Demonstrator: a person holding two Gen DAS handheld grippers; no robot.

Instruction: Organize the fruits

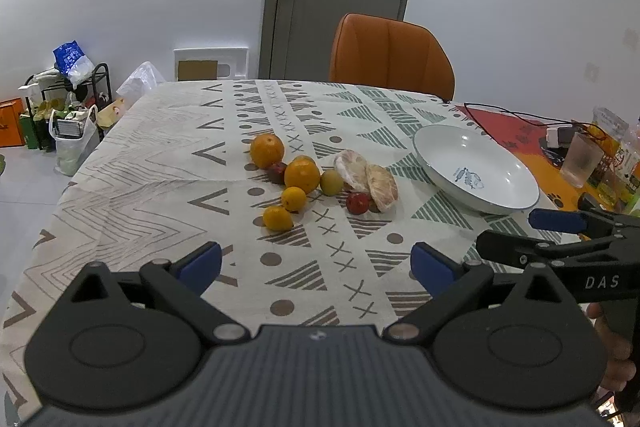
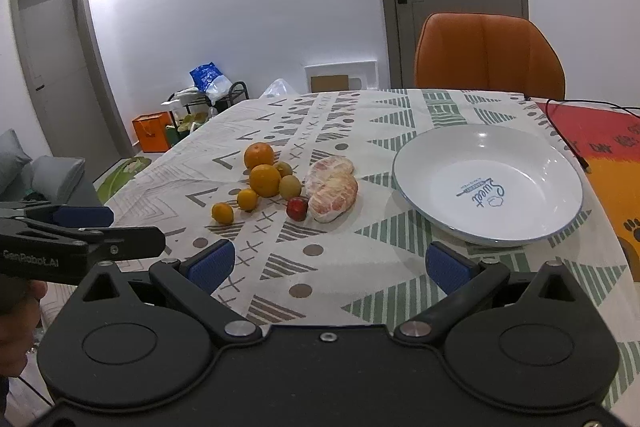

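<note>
On the tablecloth (image 2: 360, 267), fruit pile (image 2: 288, 183) sits just left of empty plate (image 2: 560, 163). We hold left gripper (image 1: 316, 263) and right gripper (image 2: 330, 261) spread, nothing grasped, hovering short, probably lining up a first pick.

Both wrist fisheyes sit low over the near desk (image 1: 120, 167) edge, facing the far wall and orange chair (image 1: 390, 53). Left view looks from the left, right view from nearer the plate (image 2: 488, 183). Both share the fruit pile (image 2: 280, 183), plate, chair and door.
</note>
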